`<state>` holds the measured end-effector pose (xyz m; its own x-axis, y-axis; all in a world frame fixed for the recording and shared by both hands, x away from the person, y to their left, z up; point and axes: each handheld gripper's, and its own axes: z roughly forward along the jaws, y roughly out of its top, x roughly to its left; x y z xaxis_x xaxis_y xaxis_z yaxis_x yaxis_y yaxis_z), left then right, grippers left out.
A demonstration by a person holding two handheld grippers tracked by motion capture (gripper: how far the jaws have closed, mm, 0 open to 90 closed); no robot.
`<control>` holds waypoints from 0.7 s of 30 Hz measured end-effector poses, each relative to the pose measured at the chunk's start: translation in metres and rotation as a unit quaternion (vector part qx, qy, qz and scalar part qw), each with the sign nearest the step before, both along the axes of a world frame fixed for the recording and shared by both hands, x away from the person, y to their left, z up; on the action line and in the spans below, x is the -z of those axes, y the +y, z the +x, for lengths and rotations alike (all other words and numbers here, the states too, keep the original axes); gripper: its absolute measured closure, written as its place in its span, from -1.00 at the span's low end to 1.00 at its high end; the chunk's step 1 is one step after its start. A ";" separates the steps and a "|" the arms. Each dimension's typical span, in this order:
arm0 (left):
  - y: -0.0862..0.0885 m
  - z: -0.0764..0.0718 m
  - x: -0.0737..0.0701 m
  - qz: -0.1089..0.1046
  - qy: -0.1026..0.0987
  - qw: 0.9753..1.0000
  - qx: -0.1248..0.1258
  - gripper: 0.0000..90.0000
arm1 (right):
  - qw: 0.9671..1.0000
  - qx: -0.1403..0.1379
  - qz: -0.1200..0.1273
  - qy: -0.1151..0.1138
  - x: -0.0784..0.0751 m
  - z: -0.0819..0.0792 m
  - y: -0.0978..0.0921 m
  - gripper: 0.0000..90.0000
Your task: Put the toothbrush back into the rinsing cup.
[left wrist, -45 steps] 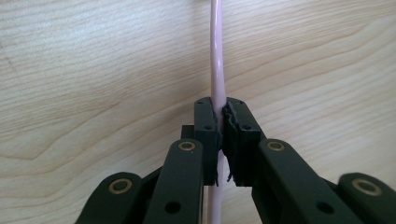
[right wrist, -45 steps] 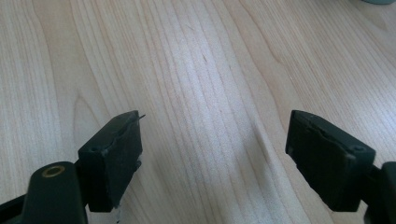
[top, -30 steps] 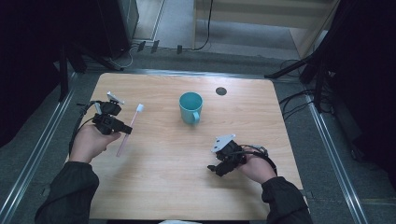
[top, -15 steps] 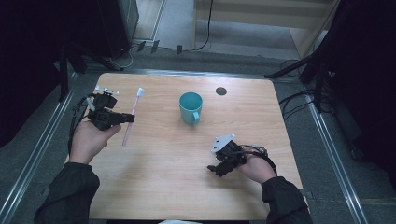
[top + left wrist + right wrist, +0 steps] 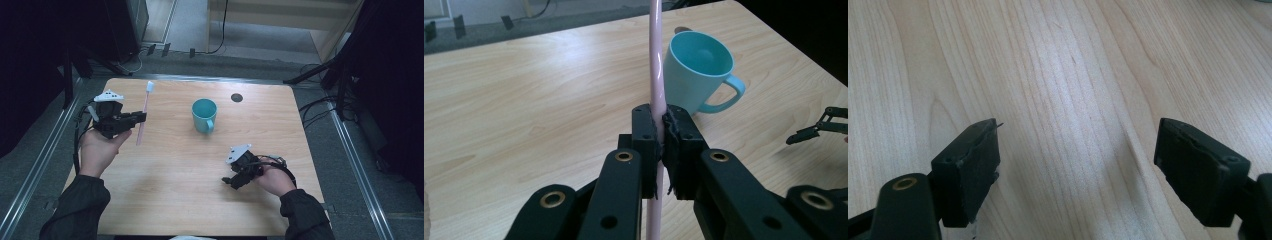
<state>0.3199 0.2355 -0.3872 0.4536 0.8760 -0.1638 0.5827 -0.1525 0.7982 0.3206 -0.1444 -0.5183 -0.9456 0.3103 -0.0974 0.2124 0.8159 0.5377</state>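
Gripping the pink toothbrush [image 5: 143, 116] mid-handle, long axis near upright with bristles up, the left tool [image 5: 134, 118] holds it above the counter [image 5: 165, 200], left of the teal cup [image 5: 204, 114]; the right tool [image 5: 231, 180] rests open, farther off.

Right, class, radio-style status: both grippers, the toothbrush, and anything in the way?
Left gripper shut on pink toothbrush, held off the table. Right gripper open, low over bare wood. Teal mug upright mid-table, path to it clear.

Black jaws of the left gripper [image 5: 660, 145] clamped a pink toothbrush [image 5: 657, 65] upright, a teal mug [image 5: 700, 70] standing just behind on the wooden table [image 5: 524, 100].
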 end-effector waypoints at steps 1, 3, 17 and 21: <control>-0.001 -0.001 0.000 -0.001 -0.012 1.000 0.002 0.88 | 1.000 0.000 0.000 0.000 0.000 0.000 0.000 -0.59; -0.005 -0.003 -0.001 0.000 -0.028 1.000 0.001 0.87 | 1.000 0.000 0.000 0.001 0.000 0.000 0.000 -0.59; -0.019 -0.006 -0.006 -0.031 -0.112 0.993 -0.005 0.88 | 1.000 0.001 -0.001 0.000 0.000 0.000 0.000 -0.59; -0.026 0.002 -0.009 -0.042 -0.118 0.992 0.005 0.88 | 1.000 0.000 -0.001 -0.001 0.000 0.000 0.000 -0.59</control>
